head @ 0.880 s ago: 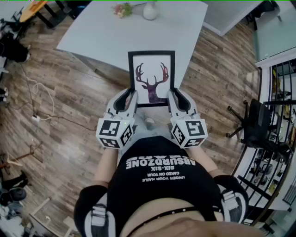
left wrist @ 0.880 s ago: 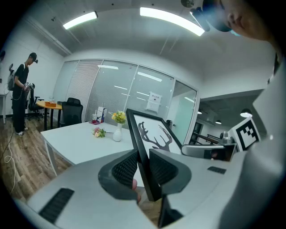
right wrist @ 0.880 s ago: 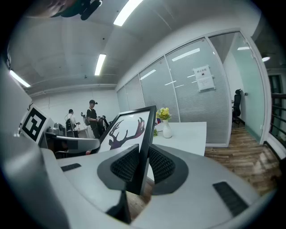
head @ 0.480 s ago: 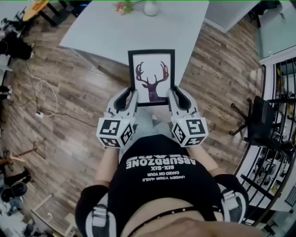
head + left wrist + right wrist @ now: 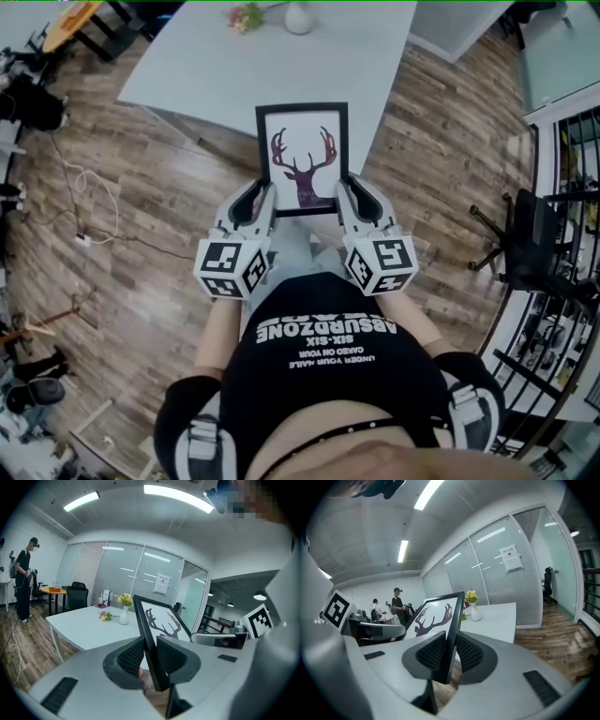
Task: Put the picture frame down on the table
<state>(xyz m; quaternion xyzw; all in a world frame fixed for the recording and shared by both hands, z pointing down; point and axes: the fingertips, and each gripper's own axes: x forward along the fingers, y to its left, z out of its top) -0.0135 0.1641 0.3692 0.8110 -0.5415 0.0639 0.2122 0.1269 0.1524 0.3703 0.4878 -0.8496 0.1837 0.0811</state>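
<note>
Room: desk edge under picture frame.
Look: black border, deer print.
Fingers: left gripper, right gripper pinch its sides.

Camera set-up: one overhead view, two at jaw level.
Head view looks steeply down from above the person, whose torso fills the lower part of the view, with the table at the top. Left gripper view sits just behind the left gripper, facing along its jaws, very near the picture frame at centre. Right gripper view sits likewise behind the right gripper. All three share picture frame, table and vase.
</note>
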